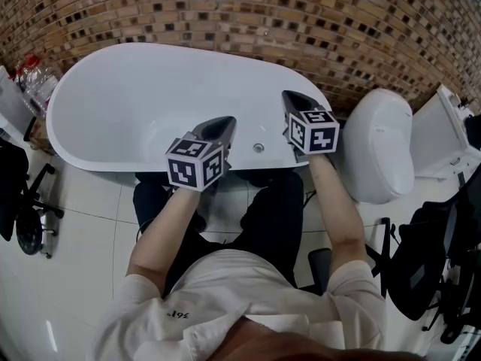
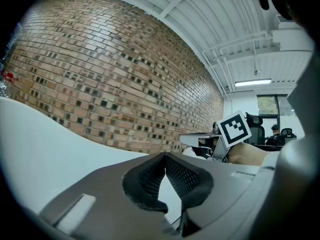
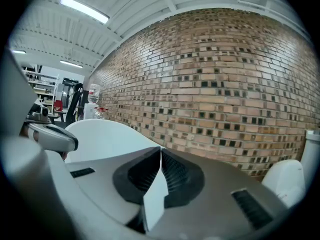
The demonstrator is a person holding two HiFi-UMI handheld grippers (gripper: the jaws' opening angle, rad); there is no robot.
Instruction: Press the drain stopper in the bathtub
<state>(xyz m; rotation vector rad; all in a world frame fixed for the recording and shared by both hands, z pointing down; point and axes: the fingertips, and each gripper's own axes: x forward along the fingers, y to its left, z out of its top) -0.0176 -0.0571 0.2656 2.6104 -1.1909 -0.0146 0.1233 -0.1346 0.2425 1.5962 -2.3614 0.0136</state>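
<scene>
The left gripper's (image 2: 164,158) jaws are closed, the ribbed black pads meeting at their tips. Only a narrow wedge of white bathtub (image 1: 135,104) shows through the gap lower down, and nothing is held between them. The right gripper's (image 3: 160,150) jaws are also pressed together at the tips and empty, with a similar sliver of white behind them.

In the head view both grippers are held over the tub's near side, pointing away from the person, the left one slightly lower in the picture than the right. Between them, close to the tub's near edge, sits a small round metal piece that looks like the drain stopper (image 1: 258,147). Neither gripper touches it. It is too small to tell whether it is raised or pressed down, and neither gripper view shows it.

The marker cube (image 2: 235,129) on the right gripper carries a black and white square pattern with no letters. The only writing is a small dark print on the person's white shirt (image 1: 225,299), too small to read with certainty.

A brick wall (image 1: 248,13) runs behind the tub. To the right stand a white toilet (image 1: 379,145) with its lid down and its cistern (image 1: 440,134), which the picture's edge cuts off. Black office chairs (image 1: 19,194) stand on the white tiled floor (image 1: 83,224) at both sides, only partly in view.
</scene>
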